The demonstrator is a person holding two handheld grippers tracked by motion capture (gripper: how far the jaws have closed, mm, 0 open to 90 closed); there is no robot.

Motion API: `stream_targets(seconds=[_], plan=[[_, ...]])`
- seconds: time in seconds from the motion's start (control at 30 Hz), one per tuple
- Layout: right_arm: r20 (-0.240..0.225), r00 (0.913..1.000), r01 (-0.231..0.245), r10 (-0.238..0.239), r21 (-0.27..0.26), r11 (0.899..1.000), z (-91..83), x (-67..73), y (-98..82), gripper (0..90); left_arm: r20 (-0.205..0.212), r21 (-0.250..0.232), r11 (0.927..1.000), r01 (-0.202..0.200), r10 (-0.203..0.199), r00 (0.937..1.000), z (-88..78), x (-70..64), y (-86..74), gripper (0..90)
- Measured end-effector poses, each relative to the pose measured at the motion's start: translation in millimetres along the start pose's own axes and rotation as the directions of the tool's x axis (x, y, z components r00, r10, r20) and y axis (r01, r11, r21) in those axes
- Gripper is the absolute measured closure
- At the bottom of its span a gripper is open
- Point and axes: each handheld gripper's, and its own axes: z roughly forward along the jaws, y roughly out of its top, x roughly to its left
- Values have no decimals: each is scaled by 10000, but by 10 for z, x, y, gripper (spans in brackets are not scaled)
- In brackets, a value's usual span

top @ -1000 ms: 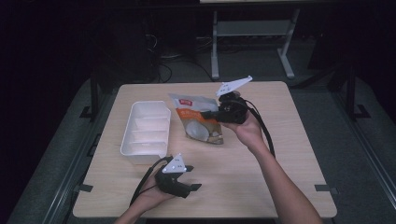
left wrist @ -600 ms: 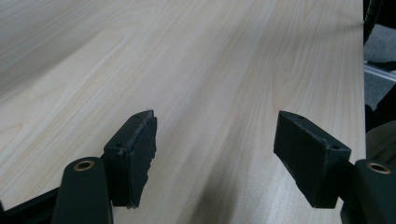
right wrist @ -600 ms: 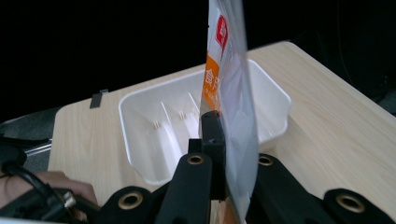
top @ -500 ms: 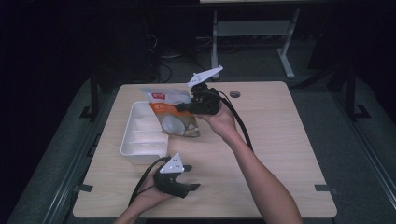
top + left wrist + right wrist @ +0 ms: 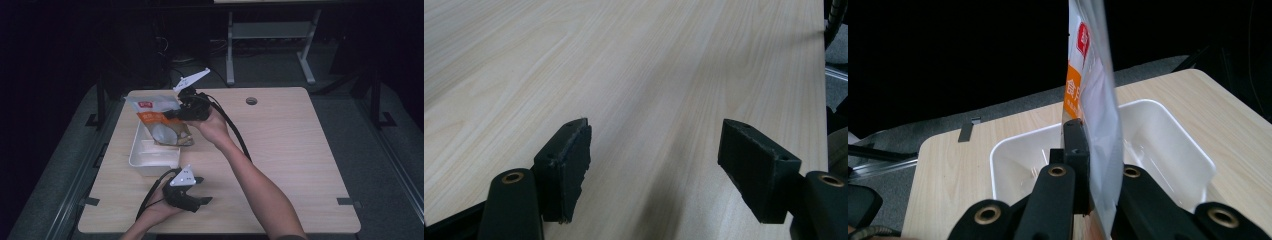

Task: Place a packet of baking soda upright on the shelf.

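Observation:
A white and orange food pouch [image 5: 159, 120] hangs above a white rectangular tray [image 5: 145, 160] at the table's left side. My right gripper [image 5: 172, 114] is shut on the pouch's edge and holds it in the air. In the right gripper view the pouch [image 5: 1093, 105] stands edge-on between the jaws, with the tray [image 5: 1168, 130] below it. My left gripper [image 5: 202, 192] rests low near the table's front edge, to the right of the tray's near end. The left gripper [image 5: 654, 160] is open, with bare tabletop between its jaws.
The wooden table [image 5: 300, 150] has a round cable hole [image 5: 251, 101] near its back edge. A metal frame [image 5: 270, 45] stands on the dark floor behind the table. The table's left edge [image 5: 913, 200] lies close to the tray.
My right gripper has carried the pouch leftward from the table's middle to above the tray. The left gripper has stayed where it was.

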Motion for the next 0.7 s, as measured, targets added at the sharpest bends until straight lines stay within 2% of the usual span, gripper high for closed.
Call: stream_targets(seconds=[0.23, 0.27, 0.47, 0.63, 0.7], plan=[[-177, 9998, -60, 61, 7, 10000, 192, 7, 24, 899, -29, -23, 9998, 193, -193, 9998, -9, 17, -10, 288], [-238, 9997, -19, 18, -21, 10000, 265, 10, 33, 899, 6, -5, 9998, 221, -221, 9998, -5, 17, -12, 287], [-439, 9990, -63, 61, -41, 10000, 457, -25, 18, 899, -32, 1, 10000, 91, -91, 10000, -9, 5, -12, 287], [-649, 9973, -351, 347, -44, 9994, 570, -65, -46, 898, -71, 46, 10000, 62, -62, 10000, -7, 10, -22, 287], [-687, 9971, -326, 322, -54, 9995, 607, -59, -80, 898, -56, 47, 10000, 83, -83, 9999, -5, 10, -24, 287]])
